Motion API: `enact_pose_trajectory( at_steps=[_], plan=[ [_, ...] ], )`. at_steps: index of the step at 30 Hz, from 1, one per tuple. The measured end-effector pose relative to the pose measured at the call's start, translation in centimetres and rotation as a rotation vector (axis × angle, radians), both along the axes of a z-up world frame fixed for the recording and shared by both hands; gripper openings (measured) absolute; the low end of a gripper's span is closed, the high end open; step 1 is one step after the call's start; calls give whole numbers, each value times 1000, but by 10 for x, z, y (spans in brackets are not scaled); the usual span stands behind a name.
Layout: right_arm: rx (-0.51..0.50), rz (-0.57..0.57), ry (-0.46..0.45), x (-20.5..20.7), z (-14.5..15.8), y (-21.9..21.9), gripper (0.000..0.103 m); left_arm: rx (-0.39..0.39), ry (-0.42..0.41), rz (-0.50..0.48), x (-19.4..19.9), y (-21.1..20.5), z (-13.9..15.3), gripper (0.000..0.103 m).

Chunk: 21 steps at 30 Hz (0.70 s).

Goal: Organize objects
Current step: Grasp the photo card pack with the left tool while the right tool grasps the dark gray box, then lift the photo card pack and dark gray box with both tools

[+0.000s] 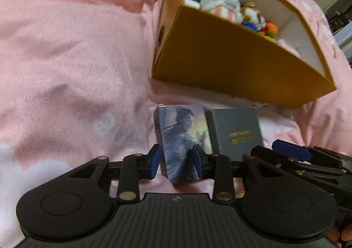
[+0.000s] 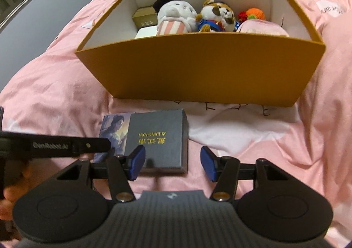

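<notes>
Two small boxes lie side by side on the pink bedspread in front of an orange storage box [image 1: 231,61] [image 2: 198,67]. One is a picture box [image 1: 180,135] [image 2: 113,129] with a painted figure. The other is a grey box [image 1: 236,131] [image 2: 158,135] with gold lettering. My left gripper [image 1: 177,162] points down over the picture box, open, with a blue pad on each side of the box's near end. My right gripper [image 2: 173,164] hangs open over the grey box; its left pad overlaps the box and its right pad stands clear of the box's right edge.
The orange box holds a white plush [image 2: 176,15], a tiger plush [image 2: 217,15], a crocheted orange toy [image 2: 255,13] and small cartons [image 2: 145,17]. Rumpled pink bedding [image 1: 77,61] spreads all around. A grey wall [image 2: 55,6] runs along the bed's left side.
</notes>
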State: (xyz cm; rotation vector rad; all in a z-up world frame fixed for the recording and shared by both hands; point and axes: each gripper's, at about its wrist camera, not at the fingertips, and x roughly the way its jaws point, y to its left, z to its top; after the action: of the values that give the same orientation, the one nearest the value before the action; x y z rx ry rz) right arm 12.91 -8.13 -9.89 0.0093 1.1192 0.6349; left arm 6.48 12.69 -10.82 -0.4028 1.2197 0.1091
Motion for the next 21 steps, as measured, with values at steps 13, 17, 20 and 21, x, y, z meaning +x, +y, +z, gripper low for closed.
enact_pose_trajectory(
  at_steps=[13,17,20,21],
  plan=[
    [146,-31,243,34,-46,6,69,-126,21,42,10,18,-23,64],
    [159,-48,235,34,-41,3,61,-143,24,54,14,20,-27,68],
    [163,-56,189,30,-28,-5,49,-163,22,64,14,23,-30,68],
    [167,-58,175,28,-23,-8,45,-169,21,66,15,23,-31,68]
  ],
)
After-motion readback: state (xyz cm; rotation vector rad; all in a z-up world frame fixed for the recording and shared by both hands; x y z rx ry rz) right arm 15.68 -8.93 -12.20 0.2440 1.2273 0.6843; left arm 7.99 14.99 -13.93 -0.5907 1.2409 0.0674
